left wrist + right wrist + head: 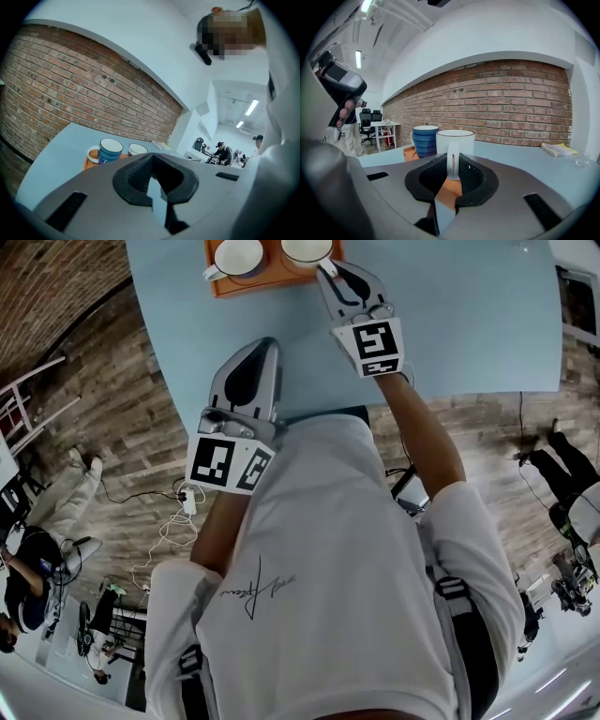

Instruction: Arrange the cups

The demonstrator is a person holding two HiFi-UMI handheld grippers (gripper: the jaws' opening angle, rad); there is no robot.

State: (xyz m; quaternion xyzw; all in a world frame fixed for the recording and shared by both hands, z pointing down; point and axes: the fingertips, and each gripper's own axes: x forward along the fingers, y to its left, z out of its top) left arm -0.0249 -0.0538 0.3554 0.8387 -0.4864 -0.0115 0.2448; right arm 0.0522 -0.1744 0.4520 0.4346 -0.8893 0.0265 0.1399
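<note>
An orange tray [225,287] sits at the far edge of the light blue table [469,324]. Two cups stand on it: a blue striped cup [239,256] on the left and a white cup [307,249] on the right. My right gripper [330,270] reaches to the white cup [455,140] and is shut on its handle [453,165], which stands upright between the pads. The blue cup [424,139] stands just left of it. My left gripper [265,345] hovers over the table's near part, shut and holding nothing. It faces the blue cup [110,151] and the white cup [137,149].
A yellow book [558,149] and a small clear glass [582,158] lie on the table to the right. Behind the table runs a brick wall [511,103]. White cables [169,531] lie on the wooden floor to the left, and people are in the room beyond.
</note>
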